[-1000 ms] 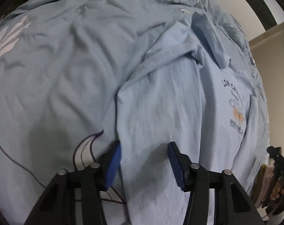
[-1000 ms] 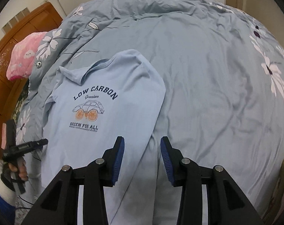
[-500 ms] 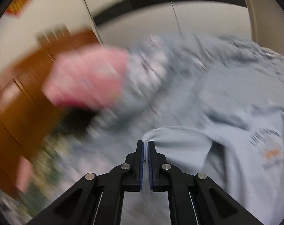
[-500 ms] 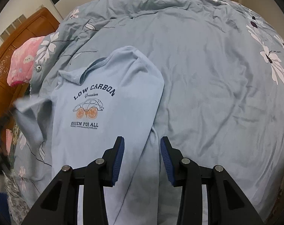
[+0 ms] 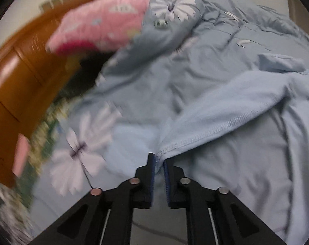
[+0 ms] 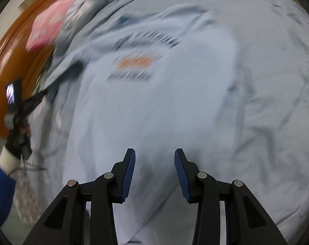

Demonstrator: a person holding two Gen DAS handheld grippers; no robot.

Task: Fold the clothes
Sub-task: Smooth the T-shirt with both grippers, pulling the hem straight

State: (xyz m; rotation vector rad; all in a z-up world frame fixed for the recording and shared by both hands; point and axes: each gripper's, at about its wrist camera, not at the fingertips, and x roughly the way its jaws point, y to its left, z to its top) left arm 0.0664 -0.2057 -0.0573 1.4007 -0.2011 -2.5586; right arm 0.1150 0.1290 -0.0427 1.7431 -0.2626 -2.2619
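A light blue T-shirt (image 6: 154, 106) with a dark and orange print lies face up on a blue floral bed cover (image 6: 277, 81). My left gripper (image 5: 159, 164) is shut on the stitched hem of the shirt's sleeve (image 5: 195, 140) and holds it lifted off the bed. My right gripper (image 6: 155, 157) is open and empty, close above the lower part of the shirt. The left gripper also shows at the far left of the right wrist view (image 6: 17, 106), in a gloved hand. Both views are blurred by motion.
A pink pillow (image 5: 101, 24) lies at the head of the bed against a brown wooden headboard (image 5: 13, 77). The bed cover (image 5: 226, 47) is rumpled toward the far side. A patterned floor shows beside the bed at the left (image 5: 42, 134).
My left gripper has shut on the sleeve hem at the shirt's left edge and lifted it. My right gripper has moved forward and down over the shirt, still open.
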